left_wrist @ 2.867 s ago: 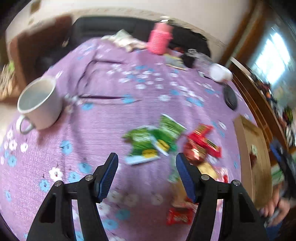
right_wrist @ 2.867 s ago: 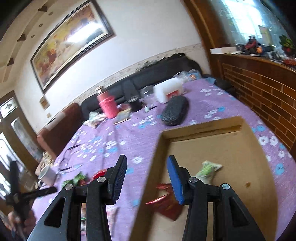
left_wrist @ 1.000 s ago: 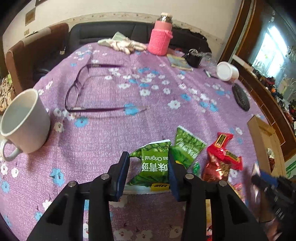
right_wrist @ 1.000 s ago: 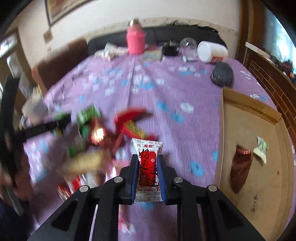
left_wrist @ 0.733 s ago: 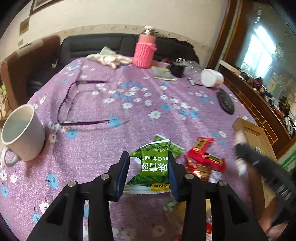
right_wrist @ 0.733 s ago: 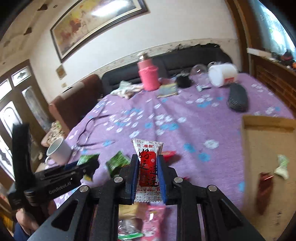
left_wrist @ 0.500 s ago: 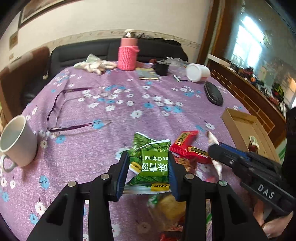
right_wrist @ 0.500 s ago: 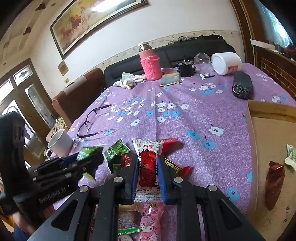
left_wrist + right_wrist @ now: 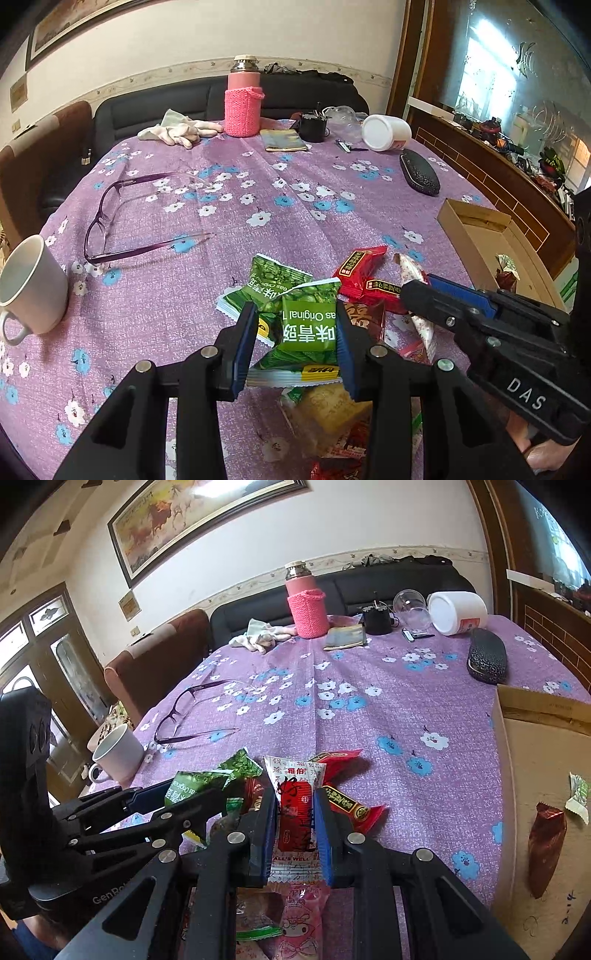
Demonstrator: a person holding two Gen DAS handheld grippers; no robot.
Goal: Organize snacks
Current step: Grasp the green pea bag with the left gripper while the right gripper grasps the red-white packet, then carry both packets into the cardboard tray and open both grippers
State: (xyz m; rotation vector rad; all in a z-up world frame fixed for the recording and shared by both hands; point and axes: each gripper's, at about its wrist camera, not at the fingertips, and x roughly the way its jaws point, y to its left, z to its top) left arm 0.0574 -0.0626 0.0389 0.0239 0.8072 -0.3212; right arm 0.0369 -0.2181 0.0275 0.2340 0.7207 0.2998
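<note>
Since both packets must clear the pile before travelling, we hold them lifted: our left gripper is clamped on a green packet, our right gripper pinched tight on a red-and-white packet, each gripped at its middle so it hangs steady. Loose snacks lie just beneath. To our right sits the box, its near wall the one edge to clear; inside, two snacks leave plenty of bare floor. With both tools close together, we judge it wiser to go one at a time.
</note>
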